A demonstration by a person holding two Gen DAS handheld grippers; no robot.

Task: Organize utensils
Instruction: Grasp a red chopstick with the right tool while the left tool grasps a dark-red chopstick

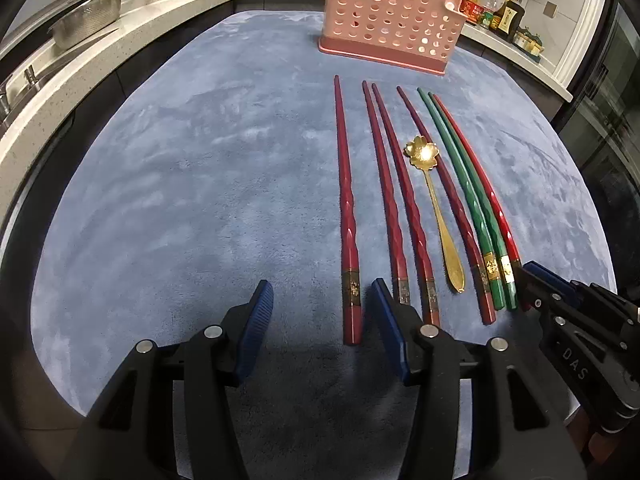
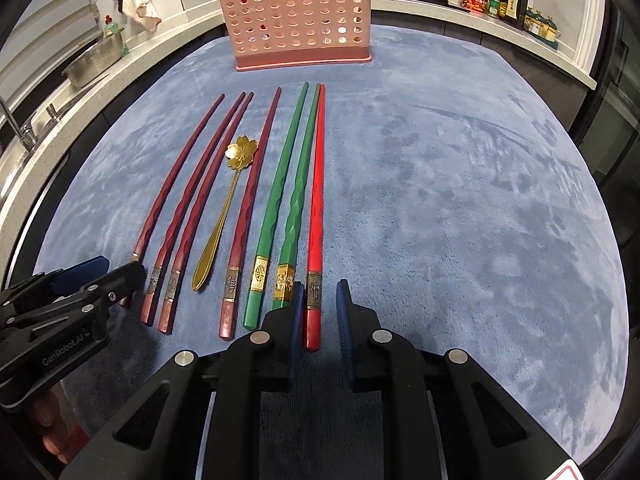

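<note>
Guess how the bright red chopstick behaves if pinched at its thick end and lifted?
The bright red glossy chopstick looks rigid, so it probably won't sag. Gripped at the thick end, its long taper may droop or pivot. The finish looks slick, so it could slip between the right claw's ribbed blue pads. On the plush blue mat rolling seems unlikely.

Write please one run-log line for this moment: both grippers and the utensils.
left gripper: open, straddling dark red chopstick | right gripper: open, straddling bright red chopstick | pink holder: upright behind the row
</note>
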